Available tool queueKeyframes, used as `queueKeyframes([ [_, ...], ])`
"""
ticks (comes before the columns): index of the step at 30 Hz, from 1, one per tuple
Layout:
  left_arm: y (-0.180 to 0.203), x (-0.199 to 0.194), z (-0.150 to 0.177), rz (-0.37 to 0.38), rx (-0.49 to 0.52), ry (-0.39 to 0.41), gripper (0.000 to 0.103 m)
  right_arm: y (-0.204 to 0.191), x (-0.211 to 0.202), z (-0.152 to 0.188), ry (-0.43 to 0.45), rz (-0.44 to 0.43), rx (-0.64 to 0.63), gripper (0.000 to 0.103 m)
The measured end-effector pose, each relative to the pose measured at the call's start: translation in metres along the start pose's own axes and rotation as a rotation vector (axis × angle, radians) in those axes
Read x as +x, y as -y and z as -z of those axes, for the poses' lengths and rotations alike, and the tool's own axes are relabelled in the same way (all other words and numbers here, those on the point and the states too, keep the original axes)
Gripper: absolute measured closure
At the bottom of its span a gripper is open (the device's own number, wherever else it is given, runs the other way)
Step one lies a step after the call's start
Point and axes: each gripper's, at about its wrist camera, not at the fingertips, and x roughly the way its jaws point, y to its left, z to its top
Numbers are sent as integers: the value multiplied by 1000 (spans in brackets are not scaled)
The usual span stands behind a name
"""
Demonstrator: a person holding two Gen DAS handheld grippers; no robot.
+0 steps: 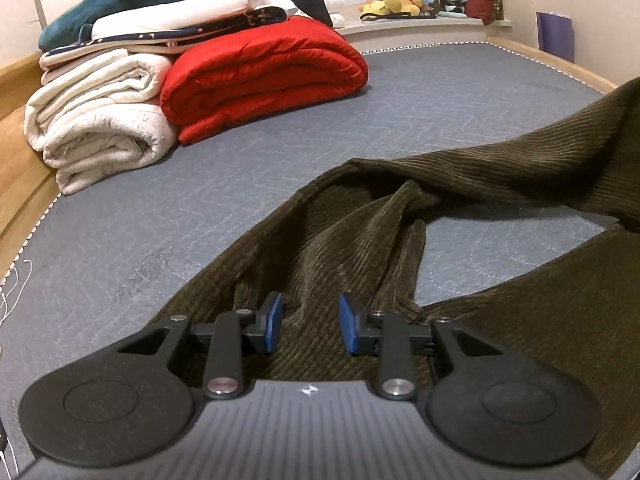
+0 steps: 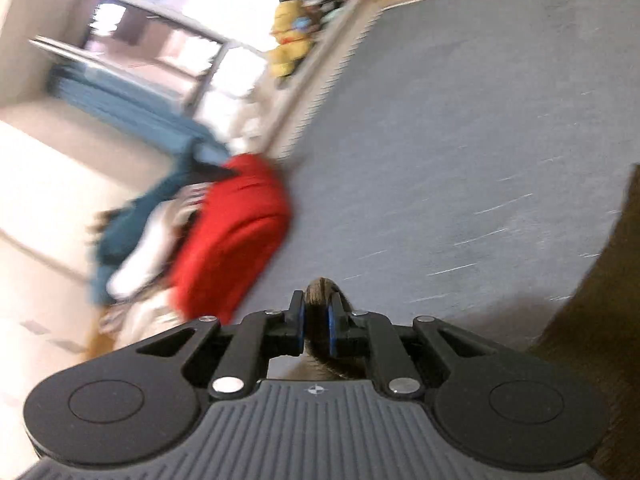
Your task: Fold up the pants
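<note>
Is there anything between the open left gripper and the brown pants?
Nothing visible. The left gripper hangs with its jaws apart right above the brown corduroy pants, with only bare fabric between them. The folded red quilt lies well away.

The left wrist view looks low and level across the grey mattress point(image 1: 400, 92) toward its far edge, close over the pants point(image 1: 344, 240), while the right wrist view, tilted and blurred, shares the red quilt point(image 2: 236, 232).
</note>
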Motion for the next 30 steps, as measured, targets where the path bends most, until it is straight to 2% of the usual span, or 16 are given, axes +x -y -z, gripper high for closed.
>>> queueKeyframes([
  [2, 3, 2, -1, 5, 7, 1, 68, -6, -14, -1, -19, -80, -50, 92],
  [4, 6, 3, -3, 14, 15, 3, 68, 0, -29, -4, -2, -169, -4, 92],
  [6, 11, 5, -4, 25, 24, 8, 66, 19, -48, -14, 84, -218, 104, 93],
  [7, 13, 6, -4, 29, 28, 10, 66, 29, -59, -19, 147, -202, 147, 93],
  [10, 20, 11, -7, 40, 51, 16, 66, 70, -79, -28, 345, 23, 307, 93],
  [11, 21, 14, -8, 41, 59, 14, 66, 85, -79, -29, 354, 153, 353, 93],
  [12, 22, 16, -8, 43, 62, 12, 66, 92, -73, -30, 309, 315, 322, 92],
  [13, 22, 18, -9, 46, 63, 9, 66, 95, -62, -31, 235, 477, 242, 92],
  [14, 23, 20, -10, 49, 63, 8, 66, 96, -48, -28, 168, 588, 159, 89],
  [17, 21, 24, -12, 58, 46, 6, 66, 80, -27, -25, 99, 719, -66, 84],
  [18, 21, 24, -13, 61, 41, 5, 66, 69, -24, -23, 102, 745, -152, 74],
  [19, 20, 24, -13, 63, 39, 6, 65, 56, -24, -18, 110, 745, -236, 64],
  [20, 20, 24, -13, 64, 41, 9, 64, 46, -25, -15, 113, 730, -305, 62],
  [25, 17, 23, -11, 81, 37, 6, 63, -7, -22, 34, -6, 569, -786, 62],
  [28, 17, 23, -10, 86, 22, -2, 63, -6, -12, 75, -253, 454, -973, 64],
  [30, 17, 24, -10, 82, 20, -4, 63, 6, -5, 104, -396, 450, -1095, 65],
])
